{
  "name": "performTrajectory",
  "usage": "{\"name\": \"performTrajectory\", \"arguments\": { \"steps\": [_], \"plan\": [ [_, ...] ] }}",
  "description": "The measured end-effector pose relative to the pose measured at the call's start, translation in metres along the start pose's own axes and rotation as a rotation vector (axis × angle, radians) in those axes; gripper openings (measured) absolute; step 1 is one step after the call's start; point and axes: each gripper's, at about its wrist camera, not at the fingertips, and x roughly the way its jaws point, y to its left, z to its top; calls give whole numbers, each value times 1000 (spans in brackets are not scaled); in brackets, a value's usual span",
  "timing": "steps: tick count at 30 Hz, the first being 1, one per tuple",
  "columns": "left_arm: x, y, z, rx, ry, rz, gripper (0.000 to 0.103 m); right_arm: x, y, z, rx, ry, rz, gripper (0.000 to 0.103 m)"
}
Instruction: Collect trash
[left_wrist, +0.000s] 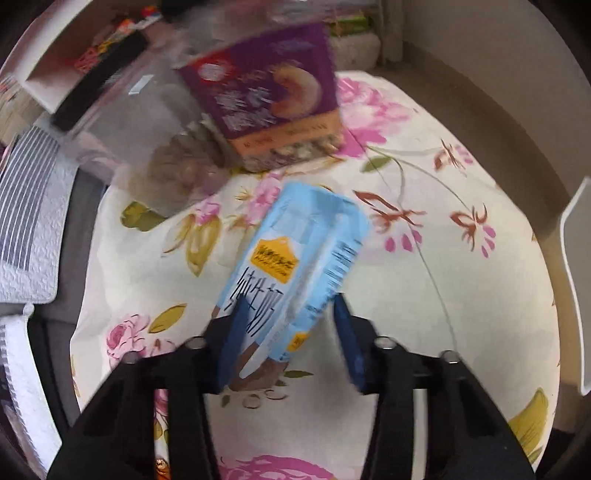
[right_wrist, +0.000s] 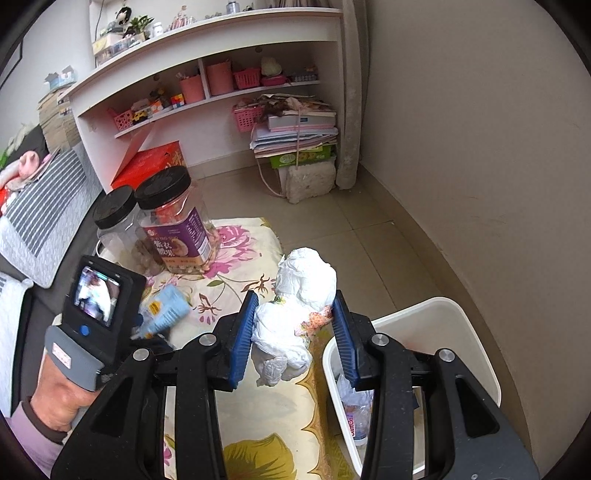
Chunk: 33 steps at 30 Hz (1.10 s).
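The left gripper (left_wrist: 288, 317) pinches the blue milk carton (left_wrist: 295, 258), whose long axis runs forward between both pads. The right gripper (right_wrist: 295, 314) clamps the white paper wad (right_wrist: 295, 306); the white bin (right_wrist: 461, 332) stands just right of it, nearer this hand

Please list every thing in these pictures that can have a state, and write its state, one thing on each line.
left gripper: closed on the blue carton.
blue carton: crumpled, its lower end between the pads.
right gripper: closed on the white wad.
white wad: crumpled, held up.
white bin: open, with trash inside.
purple-label jar: upright, black lid on.
clear jar: upright, lid on.
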Motion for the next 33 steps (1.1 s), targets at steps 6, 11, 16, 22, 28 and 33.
{"name": "performTrajectory", "arguments": {
  "steps": [6,11,16,22,28,33],
  "plan": [
    [-16,37,-14,-150,-36,-64,4,0,7,-3,-12,3,5,38],
    [-13,70,-20,-234,29,-136,33,-2,11,-9,-21,15,21,38],
    [-12,79,-8,-235,26,-98,96,-1,18,-7,-37,8,21,38],
    [17,62,17,-214,81,-117,96,10,27,-4,-45,26,20,38],
    [40,65,11,-255,117,-103,60,14,34,-4,-60,30,19,38],
    [15,73,-5,-261,29,-73,60,14,37,-5,-63,36,26,38]
  ]
}}
